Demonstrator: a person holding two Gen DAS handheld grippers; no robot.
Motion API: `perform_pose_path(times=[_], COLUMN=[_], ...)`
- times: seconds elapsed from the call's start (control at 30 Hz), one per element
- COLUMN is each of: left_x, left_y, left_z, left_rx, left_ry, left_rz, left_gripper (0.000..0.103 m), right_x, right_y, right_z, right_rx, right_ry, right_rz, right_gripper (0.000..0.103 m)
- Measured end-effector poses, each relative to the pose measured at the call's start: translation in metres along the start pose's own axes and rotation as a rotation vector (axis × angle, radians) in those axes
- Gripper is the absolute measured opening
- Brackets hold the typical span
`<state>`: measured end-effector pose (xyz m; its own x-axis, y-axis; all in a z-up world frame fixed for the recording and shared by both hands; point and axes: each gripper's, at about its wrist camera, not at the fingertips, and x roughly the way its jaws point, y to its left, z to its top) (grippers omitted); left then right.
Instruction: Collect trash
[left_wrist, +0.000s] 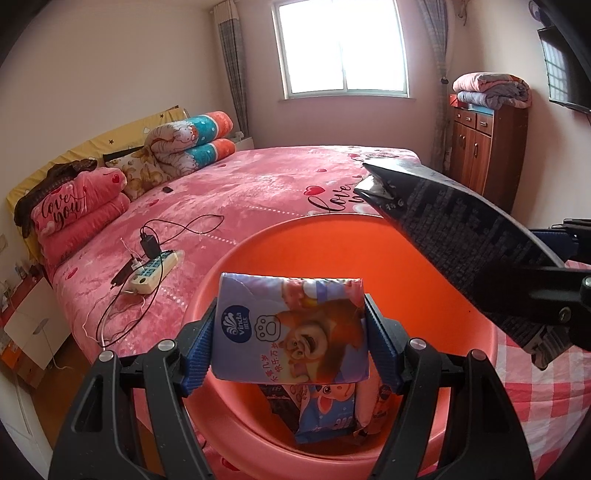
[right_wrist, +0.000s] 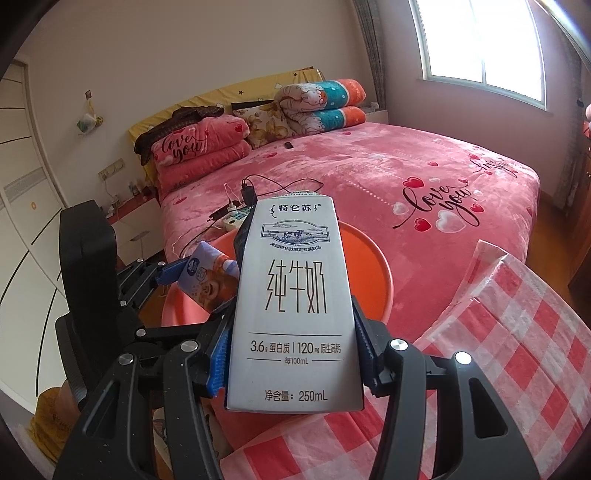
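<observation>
1. Left gripper (left_wrist: 290, 332): jaws clamped on a tissue pack (left_wrist: 291, 328), blue pads pressed against both short sides. Pack sits crosswise between the fingers, printed face toward the cam.
2. Directly below and ahead of the left gripper: orange basin (left_wrist: 332, 243), resting on the pink bed (left_wrist: 258, 184). The held pack hangs above the basin opening – not touching it.
3. Inside the basin, under the left gripper: more wrappers (left_wrist: 325, 413) on the bottom, incl. one w/ cartoon print.
4. Right gripper (right_wrist: 291, 365): jaws clamped on a milk carton (right_wrist: 291, 306), pads on both narrow sides near its base. Carton points away from the cam, top end over the basin rim.
5. Left of the right gripper: the other gripper w/ its pack – just beside the carton.
6. Right of the right gripper: red-checked cloth (right_wrist: 498, 332) on the bed edge.
7. Ahead-left of the left gripper: power strip (left_wrist: 153, 271) w/ charger and cables, on the bed, well apart from the basin.
</observation>
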<state>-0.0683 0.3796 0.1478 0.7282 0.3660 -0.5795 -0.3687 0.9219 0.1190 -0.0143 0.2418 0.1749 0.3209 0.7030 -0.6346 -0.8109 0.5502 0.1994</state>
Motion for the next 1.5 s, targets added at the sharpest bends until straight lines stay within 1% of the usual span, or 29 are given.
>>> perform_pose_path(times=[0.4,0.43,0.47,0.53,0.6,0.63,0.73,0.9,1.27,1.5], left_x=[0.007,0.008,0.009,0.01,0.01,0.009,0.008,0.005,-0.017,-0.032], left_y=[0.0,0.0,-0.001,-0.001,-0.003,-0.005,-0.005,-0.008,-0.025,-0.043], left_z=[-0.005,-0.005,-0.005,-0.007,-0.008,-0.008,-0.009,-0.01,-0.007,-0.006], left_rx=[-0.012,-0.014,-0.015,-0.009,0.003,0.005,0.003,0.004,0.028,0.049], left_ry=[0.019,0.021,0.025,0.025,0.021,0.019,0.018,0.02,-0.012,-0.032], left_rz=[0.003,0.006,0.011,0.029,0.035,0.037,0.044,0.052,0.047,0.024], left_gripper=[0.073,0.073,0.075,0.081,0.088,0.089,0.091,0.092,0.092,0.092], right_x=[0.005,0.005,0.005,0.001,-0.004,-0.007,-0.016,-0.027,-0.044,-0.063], right_y=[-0.002,-0.002,-0.003,-0.006,-0.008,-0.009,-0.012,-0.021,-0.039,-0.055], right_z=[0.0,0.0,-0.001,-0.002,-0.003,-0.004,-0.006,-0.012,-0.042,-0.061], right_rx=[0.001,0.002,0.004,0.016,0.019,0.016,0.008,0.023,0.077,0.125], right_ry=[-0.006,-0.007,-0.008,-0.031,-0.061,-0.077,-0.112,-0.142,-0.137,-0.14], right_rz=[-0.013,-0.016,-0.018,-0.022,-0.049,-0.072,-0.138,-0.179,-0.218,-0.253], right_gripper=[0.056,0.058,0.061,0.079,0.086,0.089,0.091,0.092,0.093,0.094])
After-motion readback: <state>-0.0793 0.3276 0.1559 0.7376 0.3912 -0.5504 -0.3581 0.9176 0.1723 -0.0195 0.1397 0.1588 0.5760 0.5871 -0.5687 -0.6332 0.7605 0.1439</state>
